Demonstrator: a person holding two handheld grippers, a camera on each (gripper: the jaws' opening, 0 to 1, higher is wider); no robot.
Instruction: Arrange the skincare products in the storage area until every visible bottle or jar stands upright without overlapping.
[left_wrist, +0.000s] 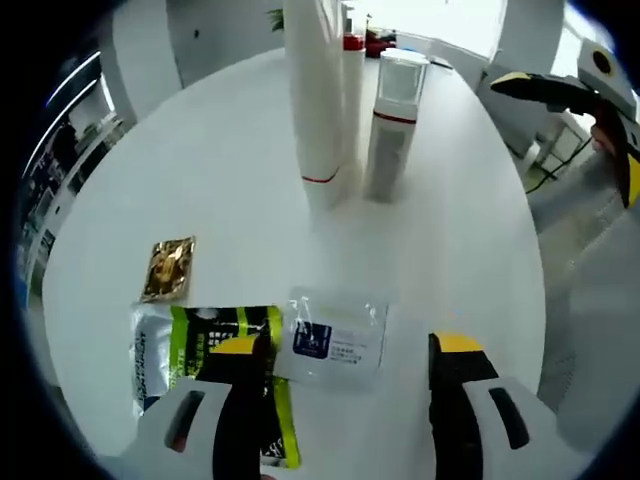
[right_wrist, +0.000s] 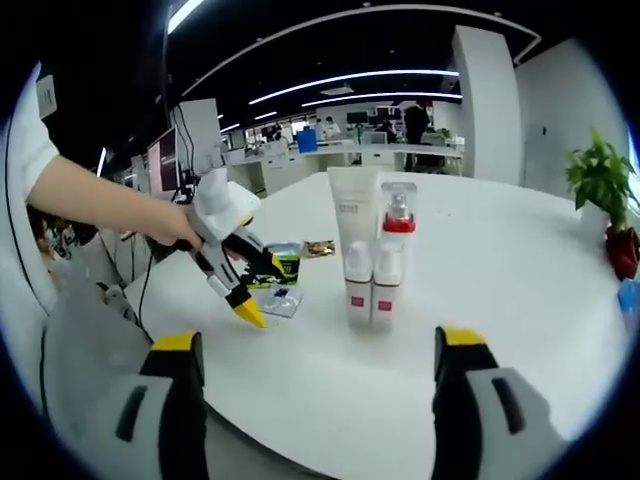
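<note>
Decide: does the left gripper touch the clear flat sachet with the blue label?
Apart. In the left gripper view the left gripper has its jaws spread either side of the clear flat sachet with the blue label, white table showing between them.

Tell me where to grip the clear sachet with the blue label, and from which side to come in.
Grip the clear sachet by its near edge, coming low along the table from the left claw side. It lies flat, so there is little to pinch from above. Its left edge sits against the green packet, so avoid that side; the right edge looks free too.
</note>
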